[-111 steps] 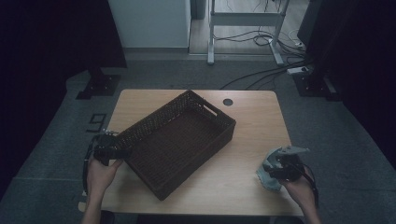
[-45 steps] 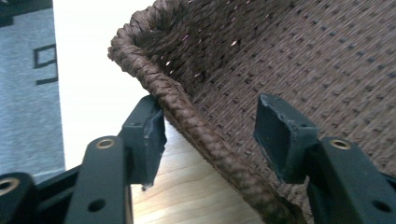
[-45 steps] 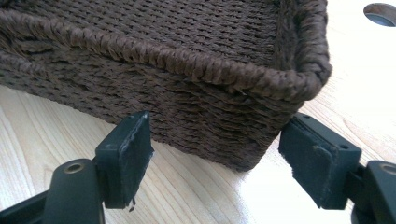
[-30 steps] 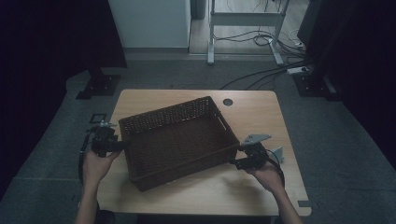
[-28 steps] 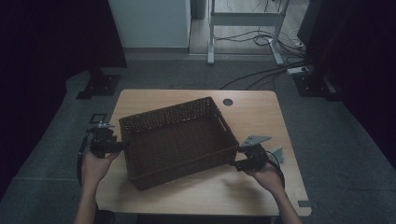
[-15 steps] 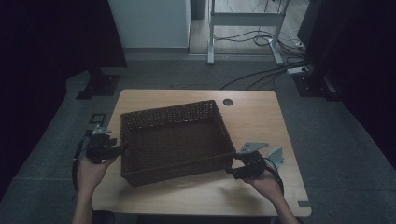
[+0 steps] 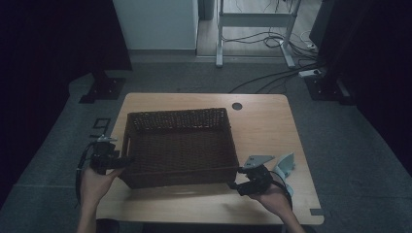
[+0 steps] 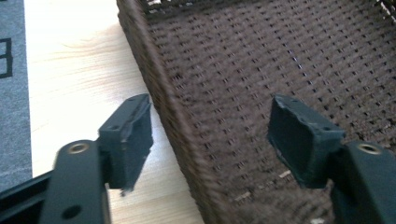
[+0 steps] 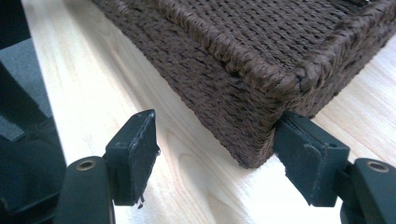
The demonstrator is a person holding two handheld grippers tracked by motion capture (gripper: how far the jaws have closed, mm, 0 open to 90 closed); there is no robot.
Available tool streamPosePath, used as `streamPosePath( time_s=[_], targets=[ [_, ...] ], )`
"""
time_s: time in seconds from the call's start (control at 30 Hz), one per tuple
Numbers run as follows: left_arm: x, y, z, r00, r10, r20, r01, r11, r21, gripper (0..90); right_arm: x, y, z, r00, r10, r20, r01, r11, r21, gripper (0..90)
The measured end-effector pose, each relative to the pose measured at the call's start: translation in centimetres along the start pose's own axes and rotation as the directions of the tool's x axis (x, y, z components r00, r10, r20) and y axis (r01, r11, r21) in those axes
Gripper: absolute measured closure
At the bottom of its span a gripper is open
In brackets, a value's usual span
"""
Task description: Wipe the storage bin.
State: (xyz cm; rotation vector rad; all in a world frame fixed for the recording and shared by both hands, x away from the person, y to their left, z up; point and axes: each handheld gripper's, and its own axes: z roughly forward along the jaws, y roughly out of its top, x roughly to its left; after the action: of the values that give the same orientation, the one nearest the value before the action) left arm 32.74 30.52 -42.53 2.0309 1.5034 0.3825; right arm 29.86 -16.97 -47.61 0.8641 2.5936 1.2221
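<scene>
Dim room, pale wooden table [image 7: 272,126] with a dark wicker basket [image 7: 180,145] lying nearly square across its middle. At its left wall the left gripper [image 7: 121,161] straddles the rim, one jaw outside, one inside; the jaws have just been widening and neither pad presses the weave, so it stands open. At the near right corner the right gripper [image 7: 234,184] is open too, one jaw touching the corner, the other out over bare wood. My worry: with nothing clamped, a harder nudge from the right could swing the basket askew, or its rim could catch the left jaws.
</scene>
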Motion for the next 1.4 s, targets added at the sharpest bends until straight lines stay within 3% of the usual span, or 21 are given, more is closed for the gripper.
streamPosePath(
  time_s=[0.13,0.33,0.5,0.63,0.73,1.0,1.13,1.27,1.4],
  targets=[
    [0.2,-0.4,0.1,0.9998,0.003,-0.017,-0.003,0.9997,0.023,33.4,0.9,0.1,0.2,0.9996,-0.01,-0.027,0.01,1.0,0.001,30.1],
    [0.5,-0.9,0.1,0.9974,0.006,-0.072,-0.003,0.9992,0.04,52.1,1.4,0.3,0.4,0.9977,-0.06,-0.031,0.061,0.998,0.019,35.4],
    [0.7,-0.9,0.5,0.9957,0.009,-0.092,-0.004,0.9989,0.047,62.6,0.5,0.3,0.5,0.9992,-0.038,0.015,0.037,0.999,0.014,36.5],
    [0.6,-0.7,0.8,0.9906,0.019,-0.135,-0.012,0.9987,0.05,73.9,0.4,0.6,0.8,0.9997,-0.018,0.016,0.017,1.0,0.006,46.2],
    [0.8,-0.4,1.1,0.9909,0.01,-0.135,-0.005,0.9992,0.039,76.8,0.4,0.5,0.5,0.9998,-0.013,0.014,0.013,1.0,0.009,53.6],
    [0.7,1.3,2.4,0.9906,0.011,-0.136,-0.006,0.9995,0.032,78.6,1.0,-0.3,-0.3,0.9998,-0.018,-0.01,0.018,1.0,0.014,60.4],
    [0.5,2.8,3.6,0.9905,0.034,-0.133,-0.029,0.9988,0.039,75.5,1.6,-0.6,-0.7,0.9993,-0.023,-0.031,0.024,0.999,0.021,60.8],
    [-0.1,3.9,4.6,0.9872,0.074,-0.142,-0.067,0.9964,0.053,59.9,2.4,-0.8,-0.7,0.9982,-0.036,-0.049,0.037,0.999,0.024,62.5],
    [-0.2,4.6,4.6,0.9898,0.052,-0.133,-0.05,0.9986,0.02,43.9,3.1,-0.5,-0.5,0.9963,-0.064,-0.056,0.066,0.997,0.03,63.0]
  ],
)
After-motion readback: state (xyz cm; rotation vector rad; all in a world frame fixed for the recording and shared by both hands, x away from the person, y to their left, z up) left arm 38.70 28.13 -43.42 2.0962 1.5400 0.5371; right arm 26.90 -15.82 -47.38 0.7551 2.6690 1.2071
